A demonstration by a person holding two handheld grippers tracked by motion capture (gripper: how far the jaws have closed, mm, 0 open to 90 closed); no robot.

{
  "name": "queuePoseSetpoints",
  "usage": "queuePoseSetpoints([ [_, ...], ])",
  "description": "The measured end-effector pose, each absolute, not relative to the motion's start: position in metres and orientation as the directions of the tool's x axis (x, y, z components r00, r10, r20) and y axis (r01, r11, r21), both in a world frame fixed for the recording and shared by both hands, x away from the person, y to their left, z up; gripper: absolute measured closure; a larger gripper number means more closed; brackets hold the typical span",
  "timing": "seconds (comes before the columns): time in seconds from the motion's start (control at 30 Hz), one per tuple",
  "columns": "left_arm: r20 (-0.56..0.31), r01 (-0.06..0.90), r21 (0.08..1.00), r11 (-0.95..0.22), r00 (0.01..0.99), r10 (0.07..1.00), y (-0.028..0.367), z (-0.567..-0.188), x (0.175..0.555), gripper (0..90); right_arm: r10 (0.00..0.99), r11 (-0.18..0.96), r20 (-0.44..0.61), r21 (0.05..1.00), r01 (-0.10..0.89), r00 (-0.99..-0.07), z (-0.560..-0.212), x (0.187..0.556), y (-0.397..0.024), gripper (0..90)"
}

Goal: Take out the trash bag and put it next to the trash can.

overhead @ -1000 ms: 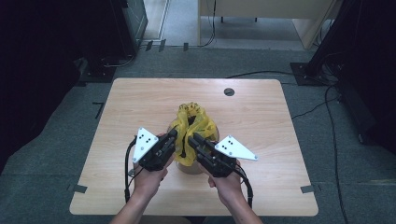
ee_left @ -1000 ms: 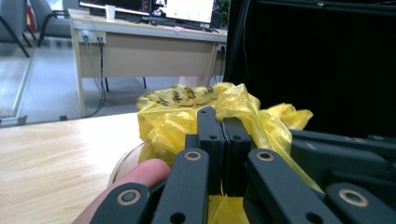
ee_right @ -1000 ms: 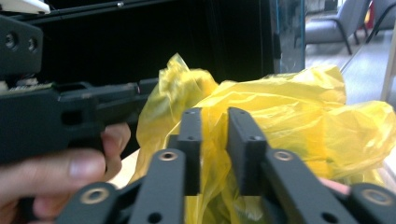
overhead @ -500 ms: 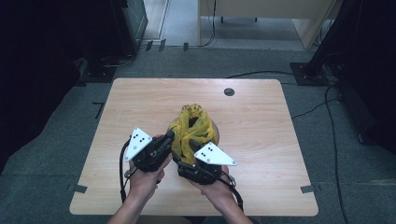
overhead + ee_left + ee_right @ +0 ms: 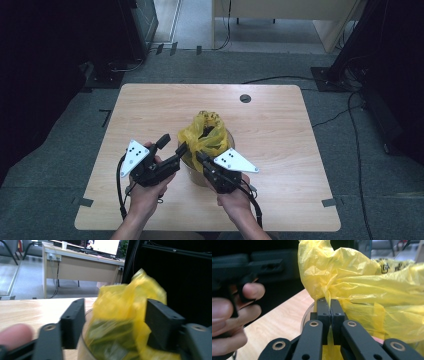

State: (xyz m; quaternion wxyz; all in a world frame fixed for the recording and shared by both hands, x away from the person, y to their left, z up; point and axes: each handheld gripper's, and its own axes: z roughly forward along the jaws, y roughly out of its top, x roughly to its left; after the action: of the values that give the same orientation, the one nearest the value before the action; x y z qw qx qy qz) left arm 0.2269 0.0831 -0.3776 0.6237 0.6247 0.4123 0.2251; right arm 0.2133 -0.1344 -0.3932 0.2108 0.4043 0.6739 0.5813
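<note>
- Count: one yellow plastic bag [image 5: 204, 134], one clear round container [image 5: 196, 170] under it, two grippers, two hands, one wooden table [image 5: 280, 150].
- Also one small dark round hole [image 5: 245, 98] in the tabletop near the far edge, right of centre.
- Bag: thin, crinkled, translucent yellow film with black print on one fold, seen in the right gripper view [image 5: 367, 287]. It is bunched upward and lines the container, with the top spilling over the rim. Greenish contents show through the film in the left gripper view [image 5: 117, 322]; blurred, cannot identify.
- Position: bag and container sit about mid-width of the tabletop, nearer the near edge than the far one.
- Right gripper [image 5: 201, 158]: jaws pressed together, pinching a gathered fold of the bag at its near side; the right gripper view [image 5: 330, 305] shows film squeezed between the pads.
- Left gripper [image 5: 172, 143]: jaws spread wide, one to each side of the bag's left flank in the left gripper view [image 5: 115, 322]; not clamped on it.
- Left hand [image 5: 147, 192] and right hand [image 5: 235, 197] grip the tool handles near the near edge.
- Change from half a second ago: the left jaws were near-closed at the bag, now they gape. The right gripper keeps its pinch. The bag's top has shifted a little rightward.
</note>
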Motion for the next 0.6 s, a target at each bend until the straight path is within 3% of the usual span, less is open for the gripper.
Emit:
queuePoseSetpoints([
  [0.1,-0.235,0.234,0.965,0.120,0.563,0.793,0.092,-0.381,0.226,21.6,0.802,-0.019,0.176,0.963,0.270,-0.571,-0.390,0.213,-0.137,90.0],
  [0.37,-0.214,0.229,0.967,0.109,0.506,0.836,0.118,-0.395,0.224,17.9,0.821,-0.039,0.133,0.983,0.178,-0.555,-0.379,0.209,-0.141,90.0],
  [0.6,-0.185,0.316,0.947,0.053,0.403,0.896,0.143,-0.425,0.228,12.7,0.825,-0.049,0.118,0.989,0.139,-0.553,-0.369,0.208,-0.145,90.0],
])
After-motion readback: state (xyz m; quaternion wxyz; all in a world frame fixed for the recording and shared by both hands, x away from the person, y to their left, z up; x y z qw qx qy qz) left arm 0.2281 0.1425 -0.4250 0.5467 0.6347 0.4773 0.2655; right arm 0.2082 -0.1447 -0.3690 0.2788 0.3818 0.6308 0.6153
